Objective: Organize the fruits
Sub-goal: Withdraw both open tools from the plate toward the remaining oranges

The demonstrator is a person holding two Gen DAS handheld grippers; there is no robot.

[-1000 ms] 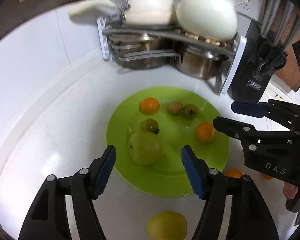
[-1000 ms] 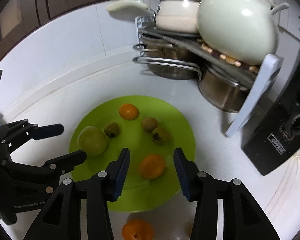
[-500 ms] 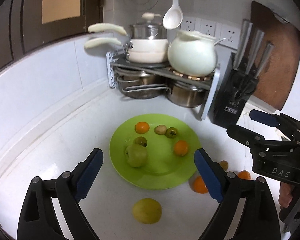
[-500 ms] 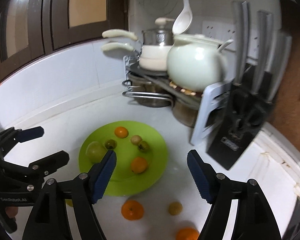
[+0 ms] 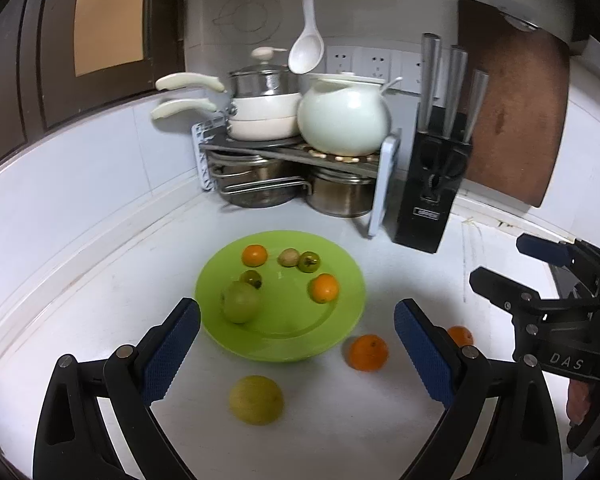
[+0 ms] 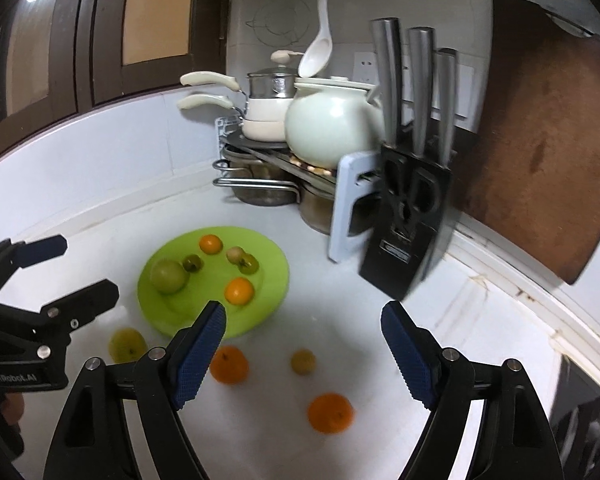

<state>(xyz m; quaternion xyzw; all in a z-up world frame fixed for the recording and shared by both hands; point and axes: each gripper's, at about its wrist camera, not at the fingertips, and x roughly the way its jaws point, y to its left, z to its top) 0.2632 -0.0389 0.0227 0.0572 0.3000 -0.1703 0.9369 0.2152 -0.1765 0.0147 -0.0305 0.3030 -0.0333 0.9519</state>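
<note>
A green plate on the white counter carries a green apple, two oranges and three small fruits. Loose on the counter in front of it lie a yellow-green apple, oranges and a small yellow fruit. My left gripper hangs back from the plate, its jaws opening, with nothing between them. My right gripper is above the loose fruit, its jaws also opening and empty. Each shows in the other's view: the right gripper and the left gripper.
In the corner behind the plate stands a pot rack with a white pot and pans. A black knife block and a brown cutting board stand to its right. A white ladle hangs above.
Both grippers have drawn back and up from the plate and their jaws have widened. The green apple and an orange that lay between the jaws stay on the plate.
</note>
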